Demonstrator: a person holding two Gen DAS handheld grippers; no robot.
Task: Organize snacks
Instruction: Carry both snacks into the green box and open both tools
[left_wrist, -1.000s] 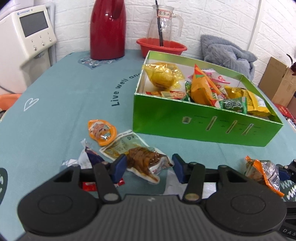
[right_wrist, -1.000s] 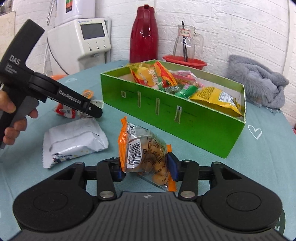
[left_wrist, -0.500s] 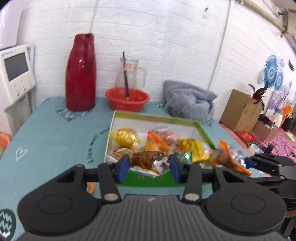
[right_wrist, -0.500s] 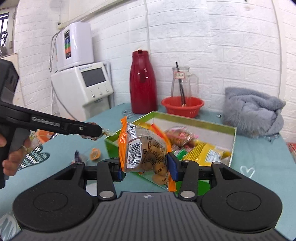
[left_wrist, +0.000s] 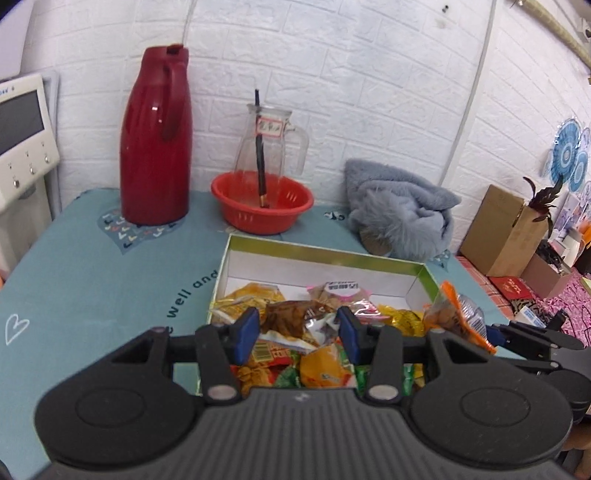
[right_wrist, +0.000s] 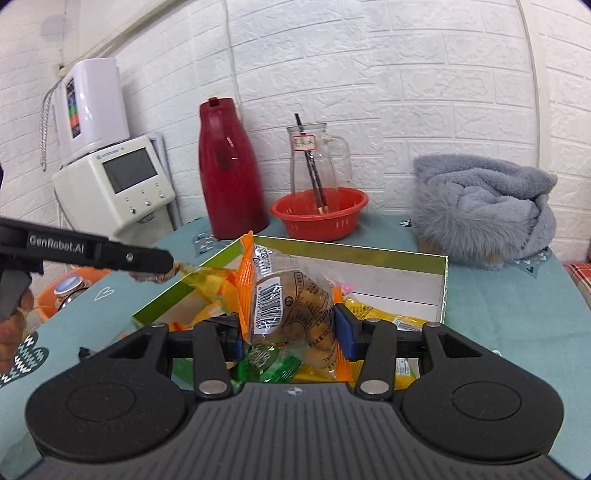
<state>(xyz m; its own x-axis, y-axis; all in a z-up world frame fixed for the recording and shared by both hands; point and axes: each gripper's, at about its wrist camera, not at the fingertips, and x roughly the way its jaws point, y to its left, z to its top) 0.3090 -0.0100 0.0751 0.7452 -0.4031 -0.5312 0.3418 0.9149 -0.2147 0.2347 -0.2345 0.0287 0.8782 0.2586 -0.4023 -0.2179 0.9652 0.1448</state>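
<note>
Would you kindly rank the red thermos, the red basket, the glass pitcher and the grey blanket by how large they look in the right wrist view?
1. grey blanket
2. red thermos
3. red basket and glass pitcher: these look alike, so unranked.

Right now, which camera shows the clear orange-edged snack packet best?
The right wrist view: the clear orange-edged snack packet fills the middle, barcode readable. The left wrist view shows it small, at the right edge.

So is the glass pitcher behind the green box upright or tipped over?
Upright. The glass pitcher stands in the red basket, mouth up, with a dark stick leaning inside it.
</note>
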